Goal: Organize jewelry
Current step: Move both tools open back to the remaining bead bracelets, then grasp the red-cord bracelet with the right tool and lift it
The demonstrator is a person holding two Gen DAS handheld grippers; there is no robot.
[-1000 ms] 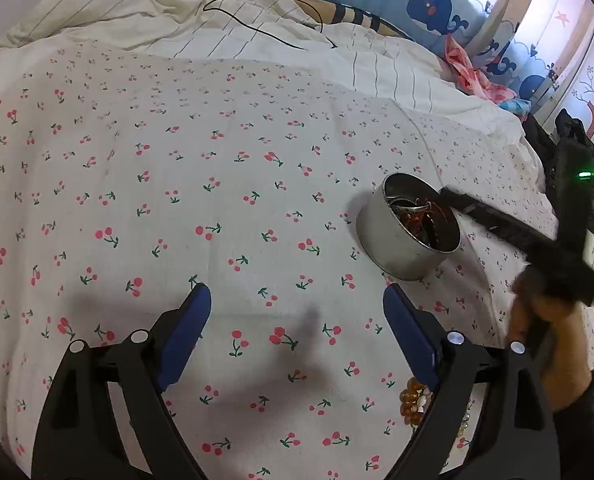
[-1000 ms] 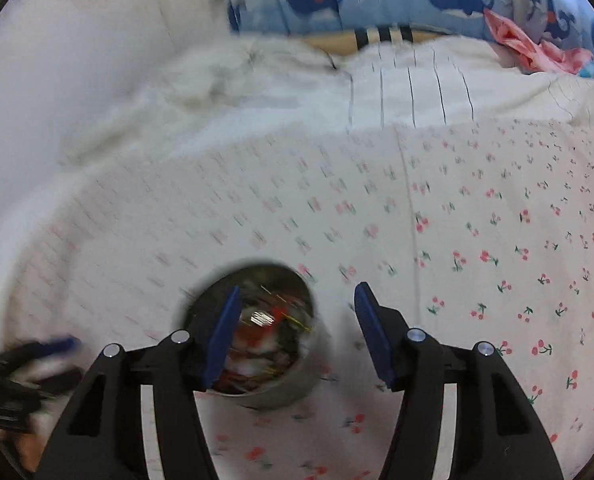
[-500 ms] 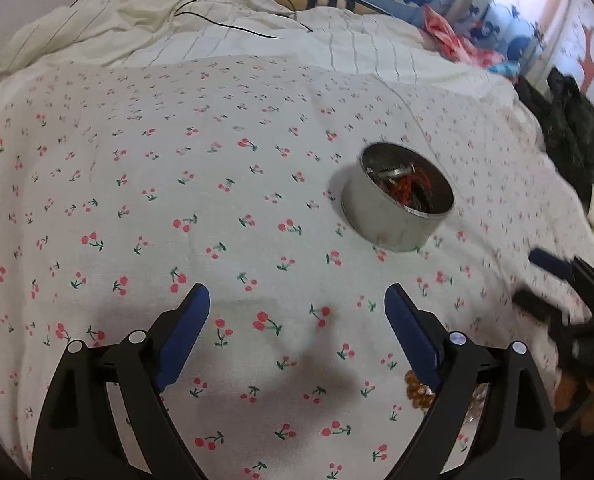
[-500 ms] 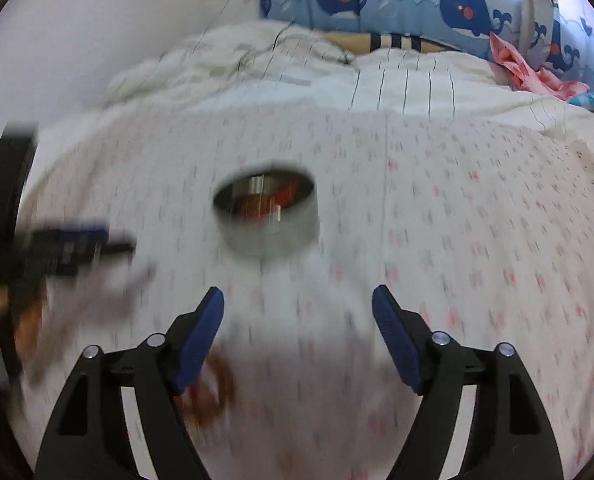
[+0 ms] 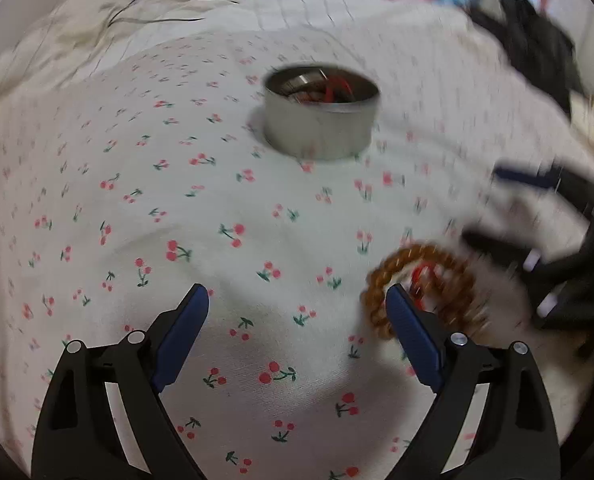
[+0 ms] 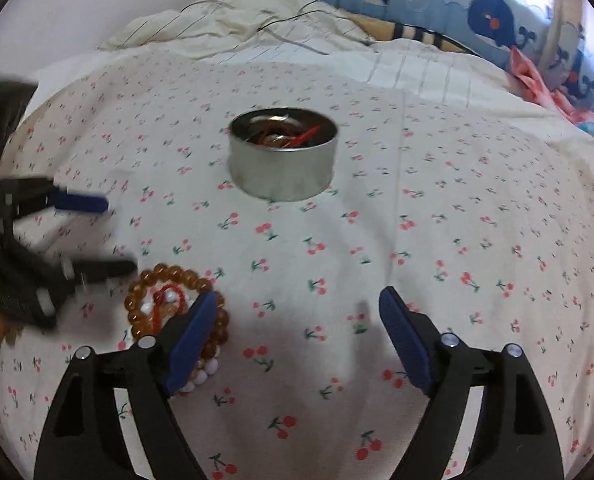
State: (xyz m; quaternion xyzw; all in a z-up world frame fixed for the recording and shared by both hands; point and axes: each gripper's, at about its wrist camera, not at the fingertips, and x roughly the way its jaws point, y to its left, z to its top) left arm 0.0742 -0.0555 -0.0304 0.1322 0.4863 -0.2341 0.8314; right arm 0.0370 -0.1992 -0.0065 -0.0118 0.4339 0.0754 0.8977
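My left gripper point(image 5: 297, 316) and right gripper point(image 6: 299, 318) both gape, holding nothing. The bracelets point(image 6: 169, 300) lie on the sheet point(image 6: 437, 200), nearer me than the tin point(image 6: 283, 154), beside my right gripper's left finger.

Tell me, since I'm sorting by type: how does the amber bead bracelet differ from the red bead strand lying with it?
The amber bead bracelet has large, translucent orange-brown beads; the red bead strand has much smaller, opaque red beads. The amber bracelet forms the wide outer ring, and the red strand sits bunched inside it. Both lie on the cherry-print sheet, outside the metal tin.
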